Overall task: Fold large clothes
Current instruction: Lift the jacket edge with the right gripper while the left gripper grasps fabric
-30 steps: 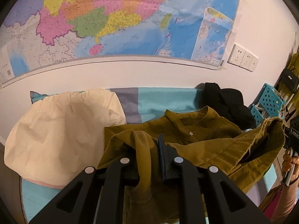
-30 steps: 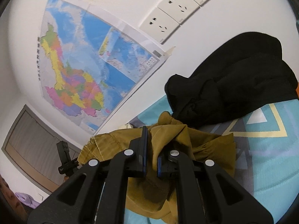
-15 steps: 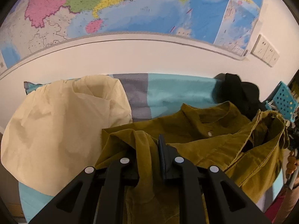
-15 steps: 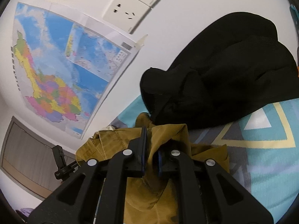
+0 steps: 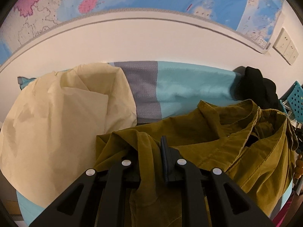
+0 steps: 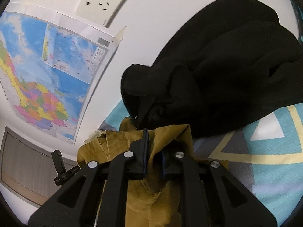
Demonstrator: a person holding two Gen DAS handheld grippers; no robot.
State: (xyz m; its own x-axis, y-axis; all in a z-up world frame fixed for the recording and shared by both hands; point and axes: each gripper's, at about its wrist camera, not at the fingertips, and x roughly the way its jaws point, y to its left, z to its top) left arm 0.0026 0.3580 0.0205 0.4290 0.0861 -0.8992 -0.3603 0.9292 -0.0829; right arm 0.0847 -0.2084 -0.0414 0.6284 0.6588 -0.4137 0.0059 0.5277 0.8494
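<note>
- Left wrist view: left gripper [image 5: 149, 157] fingers clamp the olive shirt [image 5: 217, 138], spread toward three o'clock over the bed [image 5: 189, 89].
- Right gripper [image 6: 153, 157] fingers, just easing apart, have cloth between them.
- Judged step: laying the shirt flat; next, release and smooth.

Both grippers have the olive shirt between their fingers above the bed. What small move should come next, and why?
Probably lower the olive shirt onto the bare blue sheet and let go. The left gripper holds one bunch; the right gripper has just been opening around another. The black garment and cream cloth flank it.
</note>
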